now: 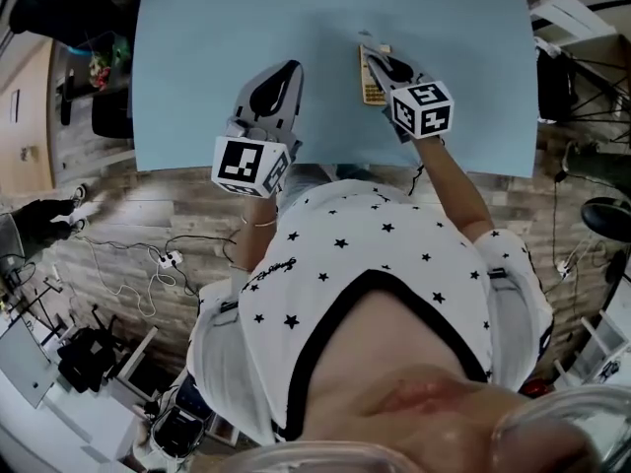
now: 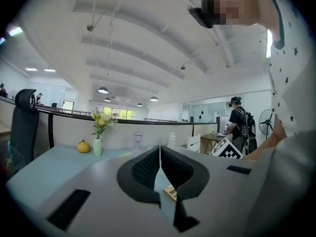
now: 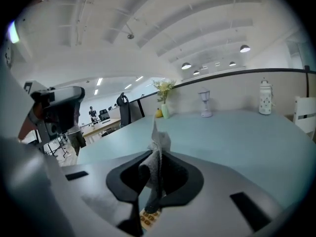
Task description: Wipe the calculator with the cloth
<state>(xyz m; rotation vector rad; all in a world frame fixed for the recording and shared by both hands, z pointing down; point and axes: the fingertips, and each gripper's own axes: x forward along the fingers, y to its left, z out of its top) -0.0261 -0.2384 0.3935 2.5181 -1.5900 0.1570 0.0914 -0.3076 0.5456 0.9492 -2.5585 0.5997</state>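
Cloth (image 3: 157, 154) clamped in right hand-held gripper (image 1: 381, 61), above calculator (image 1: 371, 89) on tabletop (image 1: 197, 57), left hand-held gripper (image 1: 290, 67) at its 9 o'clock, jaws closed together, empty.

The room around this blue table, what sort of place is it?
Most likely an open-plan office or lab workspace. An office chair stands at the far end of the table, pendant lamps hang from a high ceiling, and cables with a power strip trail across the wooden floor.

No legible text anywhere; script on the shirt sleeve (image 1: 271, 272) and calculator (image 1: 372, 79) keys too small
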